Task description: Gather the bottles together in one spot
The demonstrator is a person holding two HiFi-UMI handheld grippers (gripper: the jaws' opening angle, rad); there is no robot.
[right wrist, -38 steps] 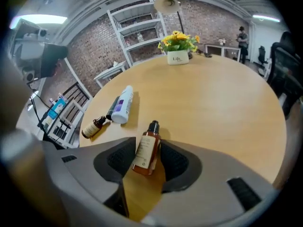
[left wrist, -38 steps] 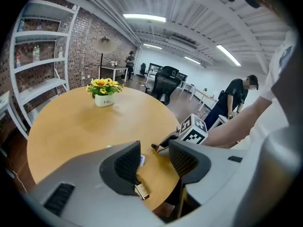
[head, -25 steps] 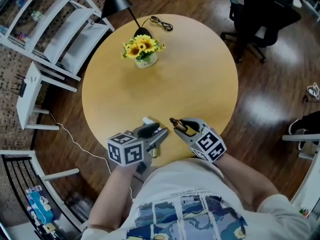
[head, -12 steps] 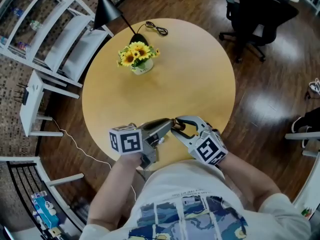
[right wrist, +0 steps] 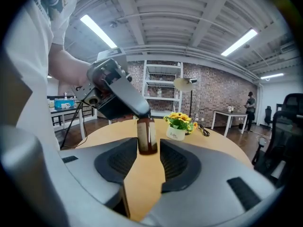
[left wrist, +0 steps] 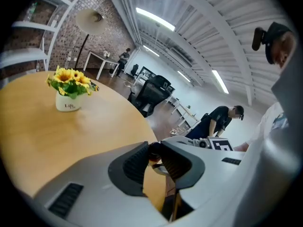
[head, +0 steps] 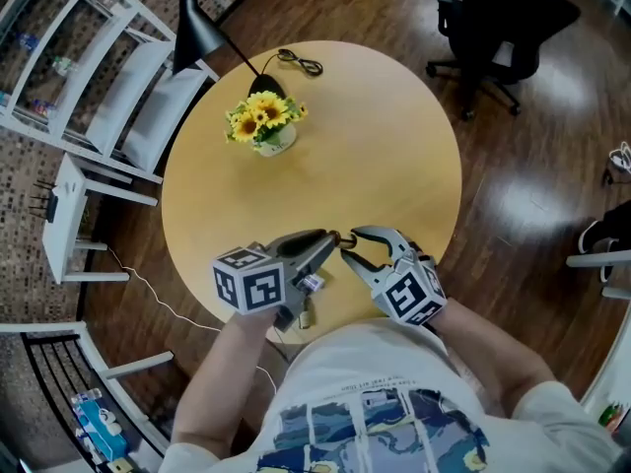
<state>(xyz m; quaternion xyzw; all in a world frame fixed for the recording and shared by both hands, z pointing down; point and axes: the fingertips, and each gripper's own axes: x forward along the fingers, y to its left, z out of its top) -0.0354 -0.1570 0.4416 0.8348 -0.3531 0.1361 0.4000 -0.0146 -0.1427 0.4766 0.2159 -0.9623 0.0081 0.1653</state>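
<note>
A small brown glass bottle (right wrist: pixel 147 136) hangs upright just above the round wooden table (head: pixel 375 146), near its front edge. My left gripper (head: pixel 331 236) is shut on the bottle's dark cap (left wrist: pixel 154 153) from above. My right gripper (head: pixel 351 244) stands open with the bottle's lower body between its fingertips, a thin gap showing at the pads. In the right gripper view the left gripper's body (right wrist: pixel 118 93) comes in from the upper left onto the bottle's top. Two more small bottles (head: pixel 310 286) appear to lie on the table under the left gripper, partly hidden.
A white pot of sunflowers (head: pixel 262 126) stands at the far left of the table, with a black lamp (head: pixel 197 33) and a coiled cable (head: pixel 301 62) beyond it. White shelving (head: pixel 69 57) is at the left, a black office chair (head: pixel 493 28) at the back right.
The left gripper moved right to the right gripper's tips and its jaws went from wide open to shut on the bottle's cap. Both grippers rose slightly.
</note>
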